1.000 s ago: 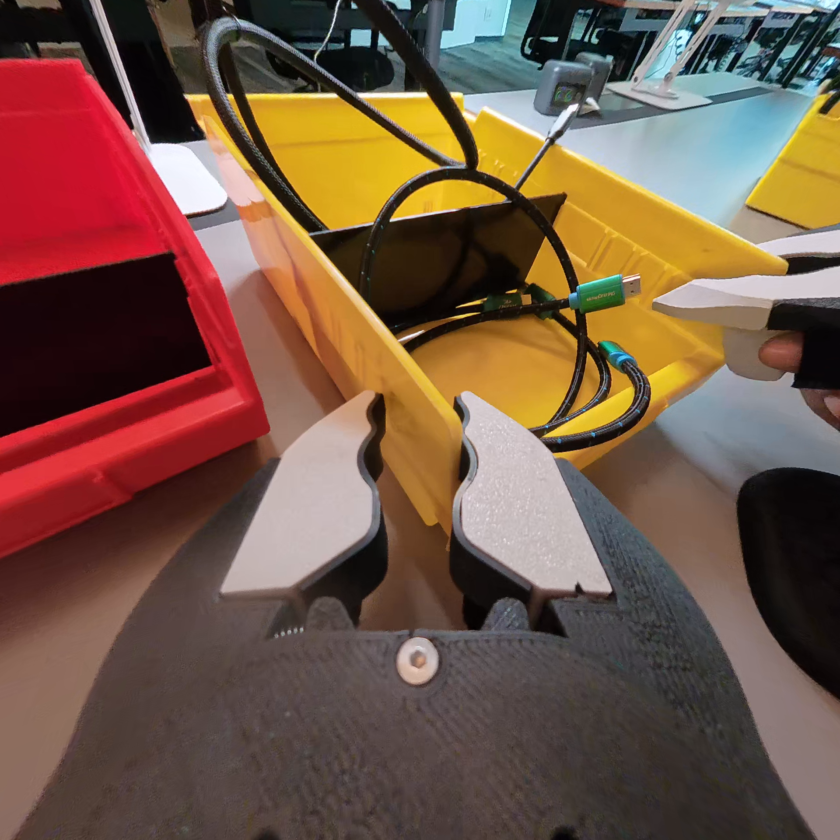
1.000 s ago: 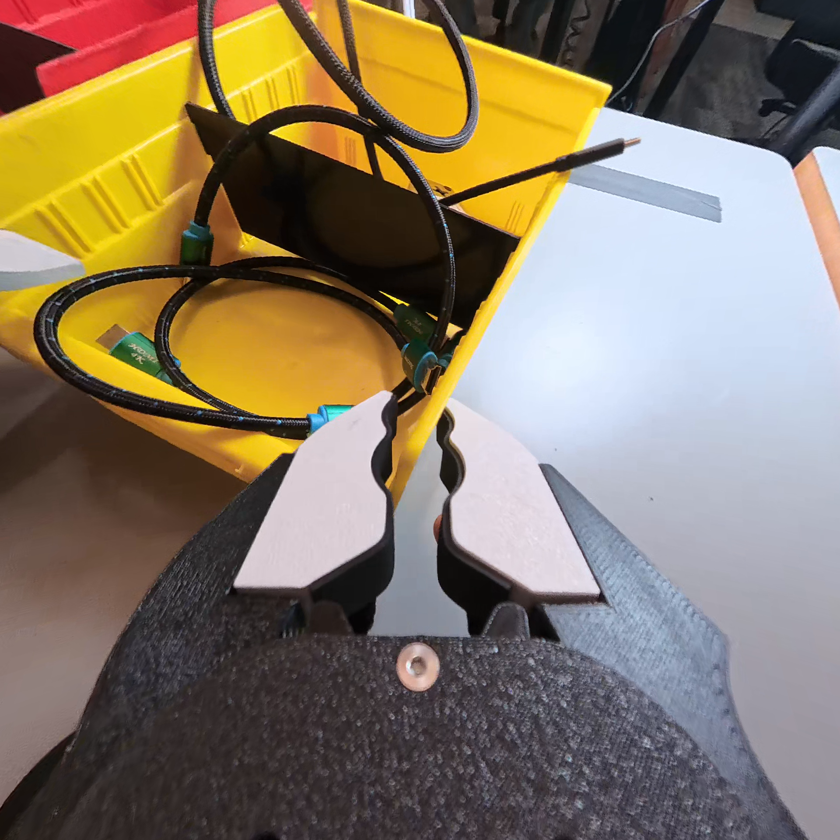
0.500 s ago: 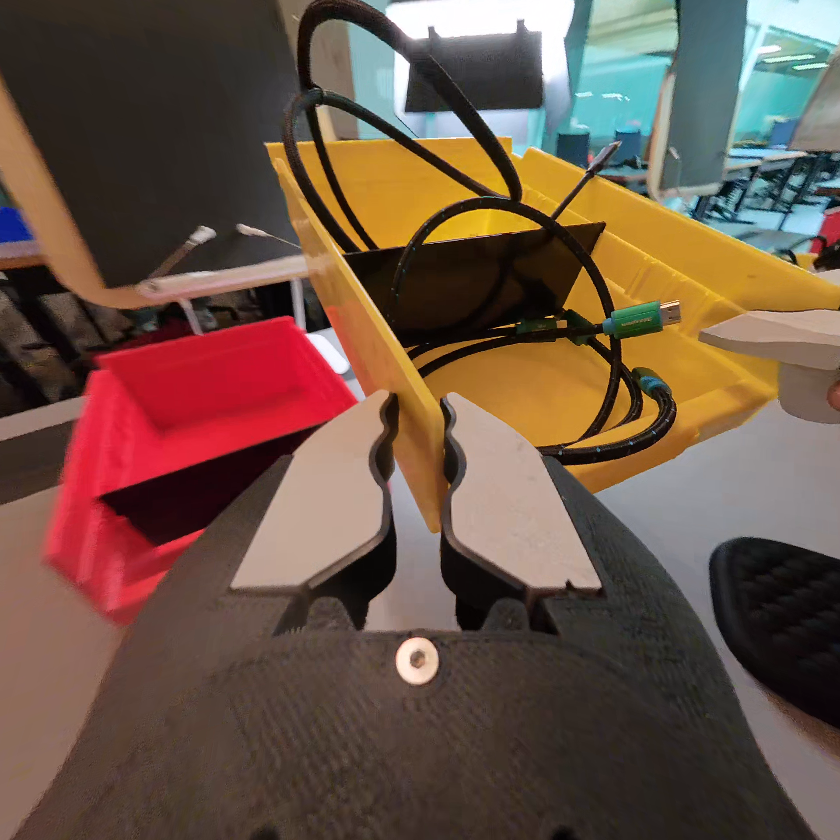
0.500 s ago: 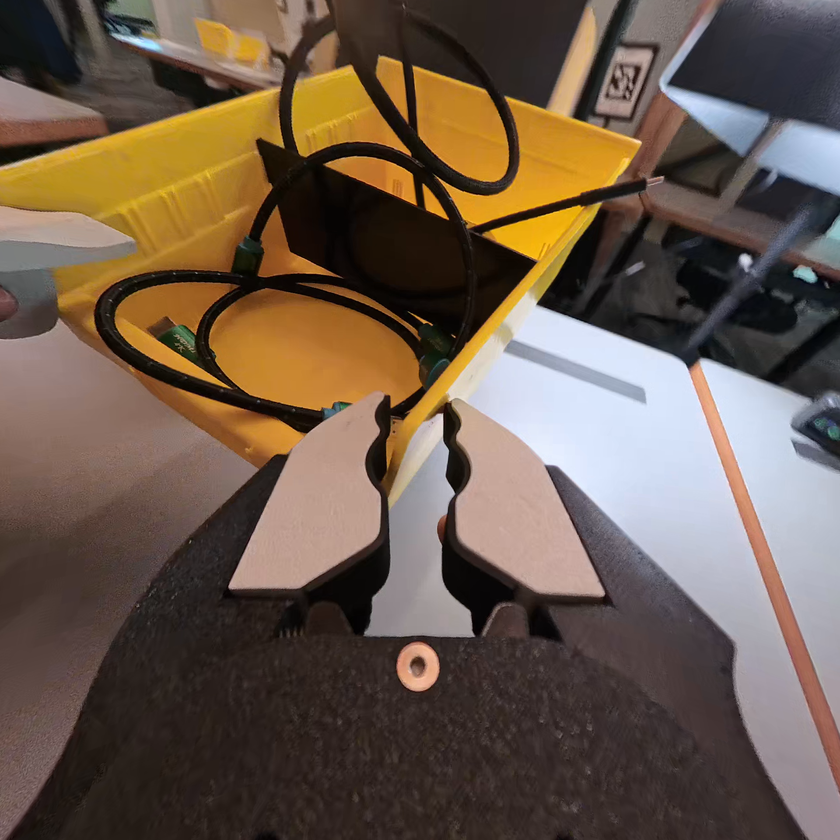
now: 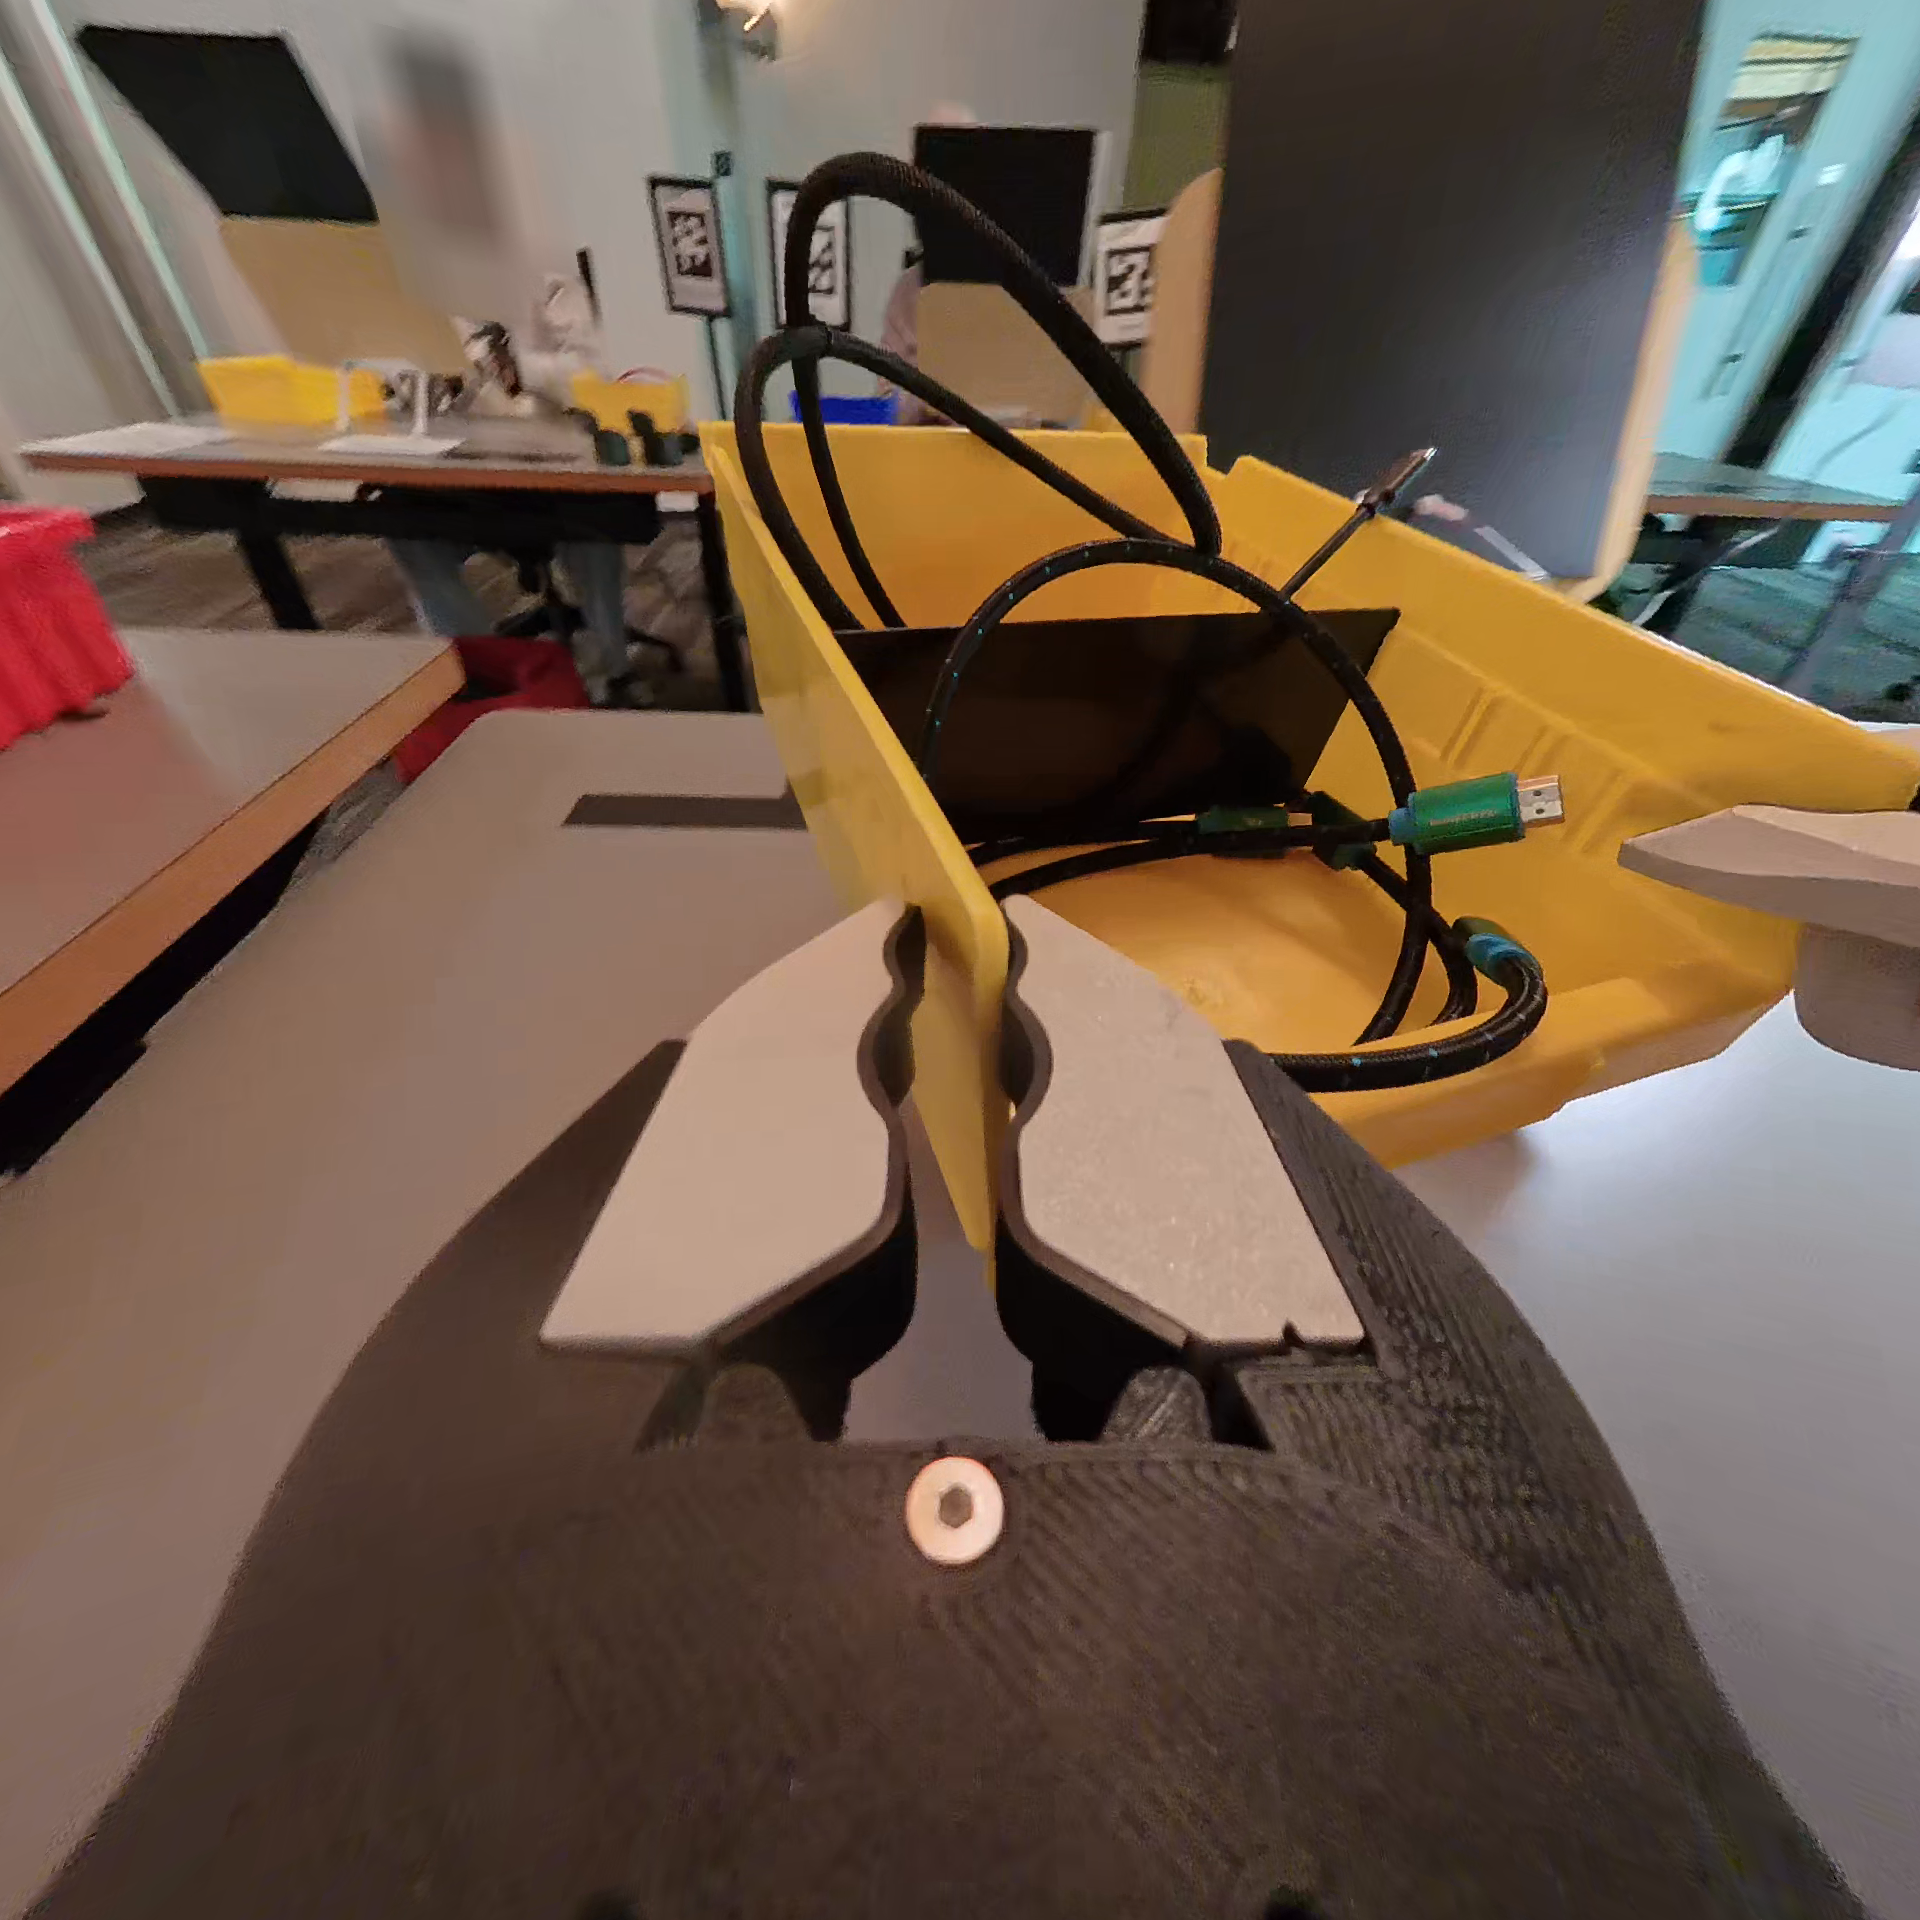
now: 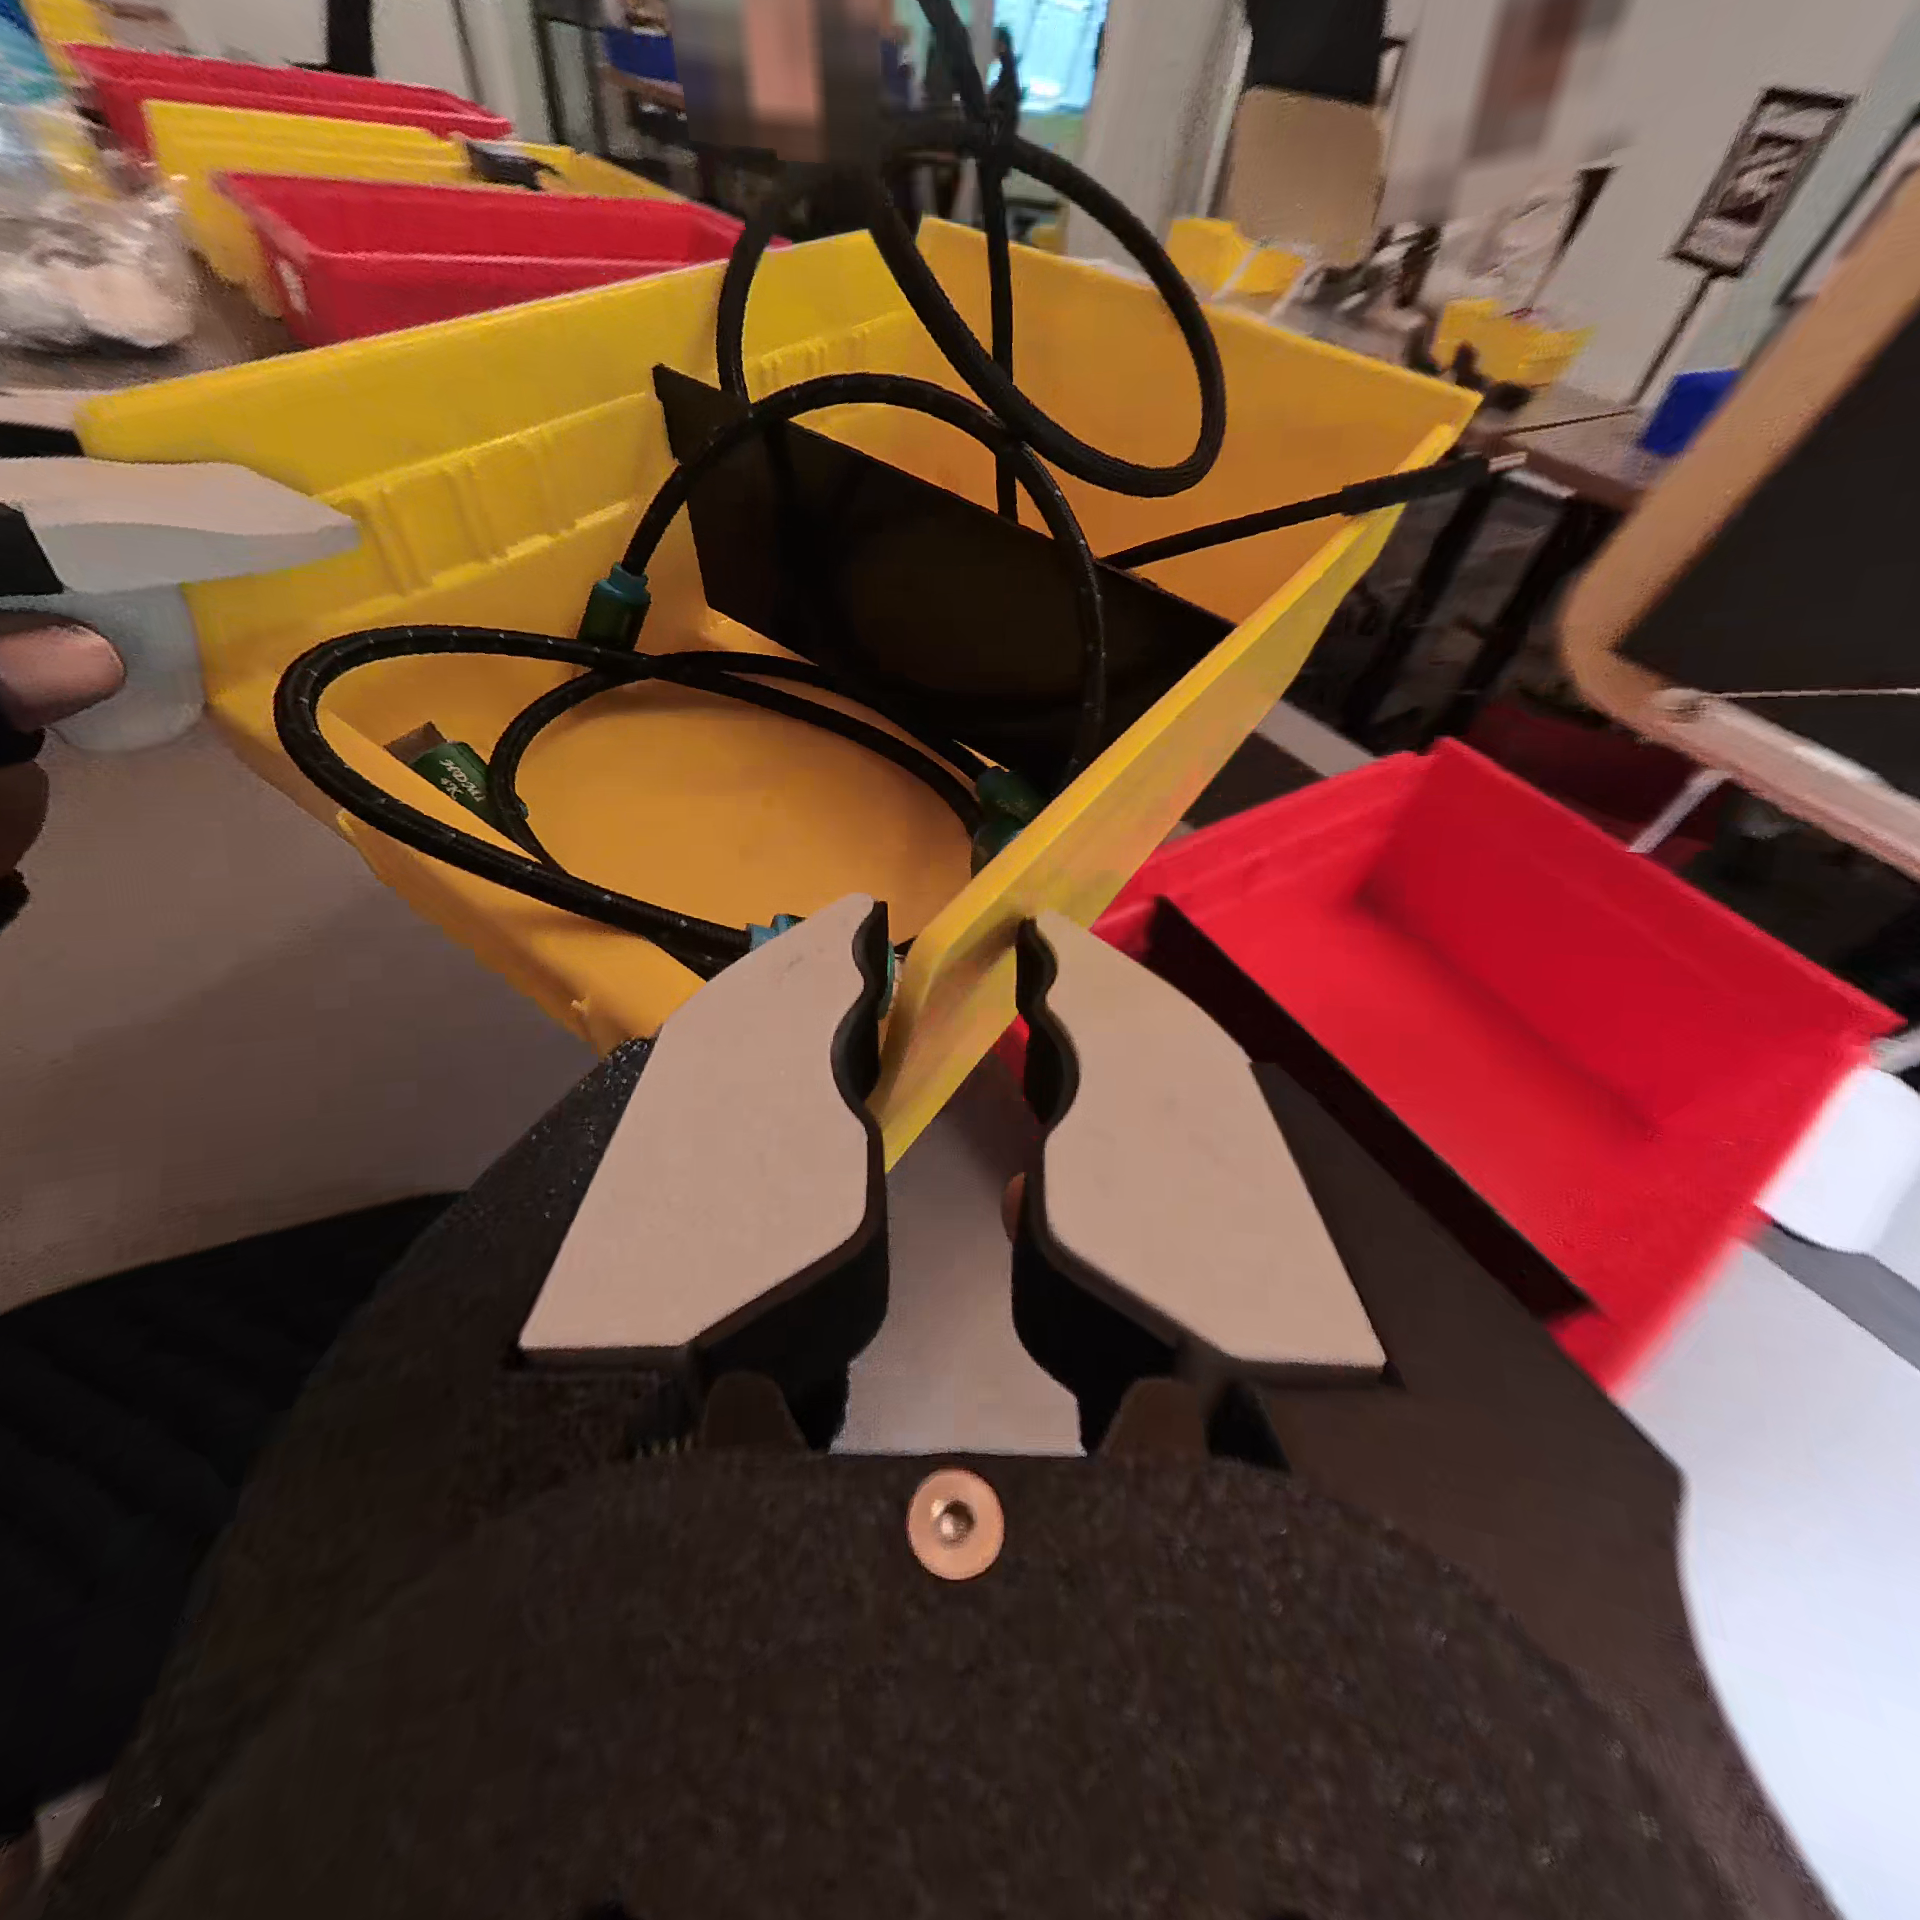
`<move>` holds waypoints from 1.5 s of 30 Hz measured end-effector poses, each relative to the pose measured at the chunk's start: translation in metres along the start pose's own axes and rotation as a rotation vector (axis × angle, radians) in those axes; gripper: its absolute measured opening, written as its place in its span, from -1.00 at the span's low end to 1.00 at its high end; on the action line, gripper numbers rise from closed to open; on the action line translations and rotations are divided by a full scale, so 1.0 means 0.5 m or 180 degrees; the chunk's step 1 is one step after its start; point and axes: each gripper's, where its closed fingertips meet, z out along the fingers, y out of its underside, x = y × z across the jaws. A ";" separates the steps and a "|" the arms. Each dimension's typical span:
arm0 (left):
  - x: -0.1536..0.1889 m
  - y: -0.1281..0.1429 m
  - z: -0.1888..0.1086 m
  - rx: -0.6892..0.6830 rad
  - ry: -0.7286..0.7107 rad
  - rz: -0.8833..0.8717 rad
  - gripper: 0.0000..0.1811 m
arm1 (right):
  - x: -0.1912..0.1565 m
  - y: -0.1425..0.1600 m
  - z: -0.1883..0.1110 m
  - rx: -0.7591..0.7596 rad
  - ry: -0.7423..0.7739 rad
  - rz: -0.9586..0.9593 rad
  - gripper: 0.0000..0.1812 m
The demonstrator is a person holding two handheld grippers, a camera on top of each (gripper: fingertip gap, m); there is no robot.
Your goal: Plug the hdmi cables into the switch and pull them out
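In the left wrist view, my left tool (image 5: 951,925) was pinching the near end of one side wall of the yellow bin (image 5: 1558,748), fingers pressed against the plastic. A second before, that wall sat in a wider gap and the bin rested flat beside a red bin; now the backdrop had swung to distant tables and wall markers, so I judged the bin had been lifted and turned. The HDMI cables (image 5: 1413,935) were coiled inside, in front of a black divider (image 5: 1091,696), one green plug (image 5: 1465,816) poking out toward the right tool (image 5: 1766,862).

In the right wrist view, my right tool (image 6: 951,930) straddled the opposite wall; the left finger touched it, while the right one stood a little clear, so whether it truly clamped I could not tell. A red bin (image 6: 1507,987) had come into sight beyond that wall. I saw no switch in either view, so plugging had not begun; this looked like carrying the bin into place.
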 end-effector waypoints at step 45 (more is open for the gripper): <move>0.065 0.401 0.180 -0.2768 0.1795 0.3074 -0.67 | 0.223 0.432 -0.099 -0.2555 -0.0188 -0.1728 -0.65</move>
